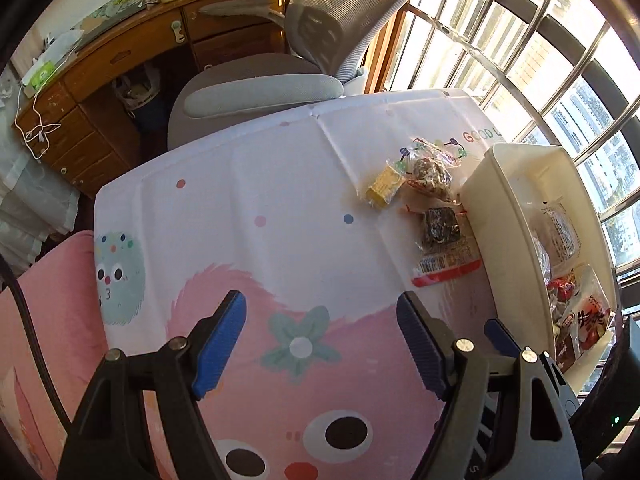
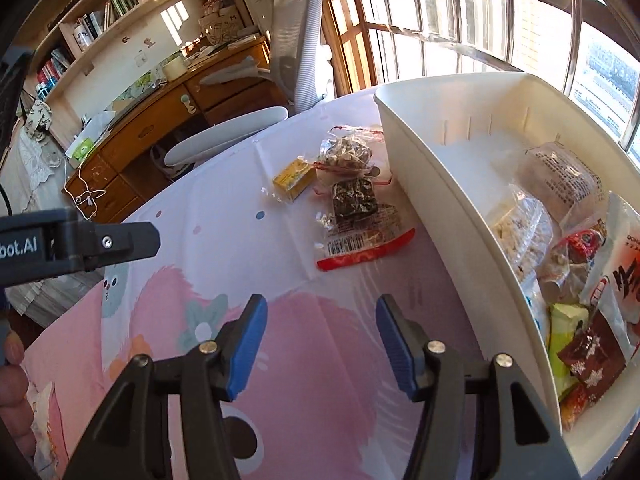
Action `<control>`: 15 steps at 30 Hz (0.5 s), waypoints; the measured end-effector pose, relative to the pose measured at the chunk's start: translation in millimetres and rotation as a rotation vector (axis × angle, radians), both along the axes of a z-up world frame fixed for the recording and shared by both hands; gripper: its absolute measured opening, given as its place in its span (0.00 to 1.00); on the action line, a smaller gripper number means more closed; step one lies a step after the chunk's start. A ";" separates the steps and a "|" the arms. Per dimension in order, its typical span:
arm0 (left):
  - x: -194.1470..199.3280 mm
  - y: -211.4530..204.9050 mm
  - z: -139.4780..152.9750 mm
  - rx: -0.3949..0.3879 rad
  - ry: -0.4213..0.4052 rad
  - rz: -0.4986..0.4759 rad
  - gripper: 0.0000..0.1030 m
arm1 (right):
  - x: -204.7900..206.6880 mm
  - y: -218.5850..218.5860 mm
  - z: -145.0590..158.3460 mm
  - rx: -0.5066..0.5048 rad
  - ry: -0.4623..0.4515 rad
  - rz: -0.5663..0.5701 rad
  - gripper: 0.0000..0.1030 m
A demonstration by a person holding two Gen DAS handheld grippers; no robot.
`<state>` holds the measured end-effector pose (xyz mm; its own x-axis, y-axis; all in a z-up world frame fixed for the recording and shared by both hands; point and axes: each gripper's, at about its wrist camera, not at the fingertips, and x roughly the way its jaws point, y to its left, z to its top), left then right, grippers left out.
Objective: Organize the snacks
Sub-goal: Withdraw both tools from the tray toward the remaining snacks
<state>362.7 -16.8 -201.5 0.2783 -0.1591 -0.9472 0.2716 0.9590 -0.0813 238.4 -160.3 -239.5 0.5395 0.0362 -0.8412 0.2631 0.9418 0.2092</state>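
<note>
Three wrapped snacks lie on the cartoon-print tablecloth (image 1: 248,184) beside a white bin (image 1: 504,220): a yellow packet (image 1: 384,189), a clear bag of brown nut pieces (image 1: 430,171), and a dark square in a red-edged wrapper (image 1: 440,227). The right wrist view shows the same yellow packet (image 2: 294,180), nut bag (image 2: 346,153) and dark square (image 2: 354,200) to the left of the bin (image 2: 436,184), which holds several packets. My left gripper (image 1: 322,304) is open over the pink print, well short of the snacks. My right gripper (image 2: 322,308) is open too, with nothing between its fingers.
A grey office chair (image 1: 264,92) stands at the table's far edge, with a wooden desk (image 1: 132,56) behind it. Barred windows (image 1: 540,60) run along the right. Pink bedding (image 1: 44,320) lies at the left. A hand (image 2: 10,364) holds the left gripper's body (image 2: 80,248).
</note>
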 end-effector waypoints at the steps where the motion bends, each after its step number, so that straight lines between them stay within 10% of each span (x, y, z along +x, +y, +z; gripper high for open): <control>1: 7.6 -4.4 -3.8 -0.001 0.007 0.000 0.74 | 5.8 1.3 -2.3 -0.014 -0.003 0.004 0.58; 15: 84.1 -43.9 -53.3 -0.004 0.058 -0.037 0.74 | 76.8 -1.6 -27.5 -0.135 -0.040 -0.047 0.65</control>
